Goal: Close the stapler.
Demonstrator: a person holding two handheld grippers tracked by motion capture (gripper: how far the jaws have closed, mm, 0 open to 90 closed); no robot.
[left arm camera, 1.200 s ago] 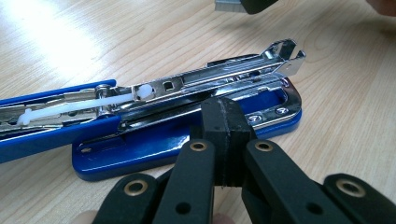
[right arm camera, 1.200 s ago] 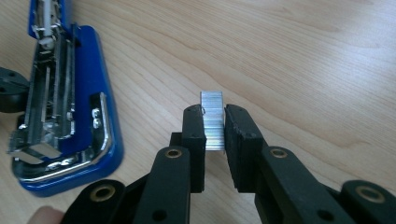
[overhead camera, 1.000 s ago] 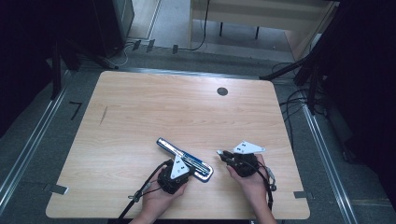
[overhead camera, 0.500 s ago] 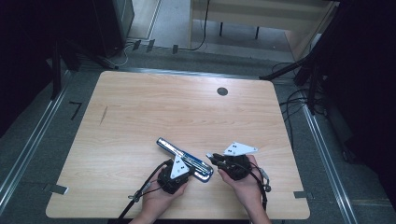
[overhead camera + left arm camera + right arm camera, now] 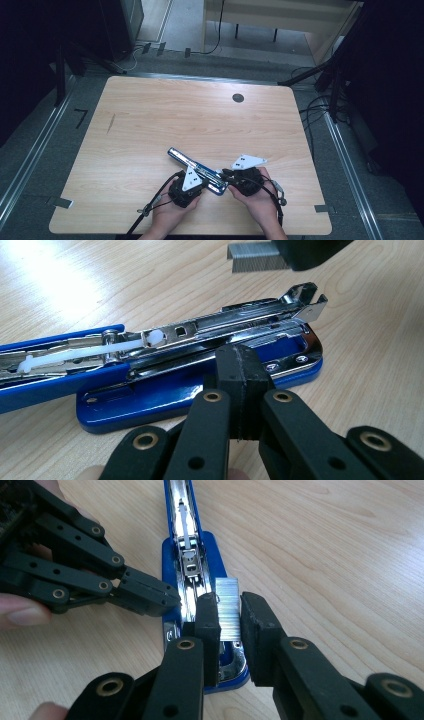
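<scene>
A blue stapler [image 5: 194, 169] lies swung open on the wooden table [image 5: 200, 120], its metal magazine channel [image 5: 220, 327] facing up. My left gripper [image 5: 204, 183] is shut with nothing between its jaws, and its tips [image 5: 243, 367] rest against the side of the stapler's magazine above the blue base. My right gripper [image 5: 228, 614] is shut on a short strip of silver staples [image 5: 228, 606], held just above the near end of the stapler [image 5: 187, 560]. In the left gripper view the staples [image 5: 255, 257] hang over the magazine's front end. The left gripper [image 5: 150, 597] shows beside the stapler in the right gripper view.
A round black grommet [image 5: 238, 98] sits at the far middle of the table and a dark streak [image 5: 110, 123] at the left. Both hands work close to the table's front edge. Cables and metal rails run along the floor around the table.
My right gripper has moved left and a little up with the staples, from beside the stapler to over its near end. The left gripper and the stapler have stayed put.
</scene>
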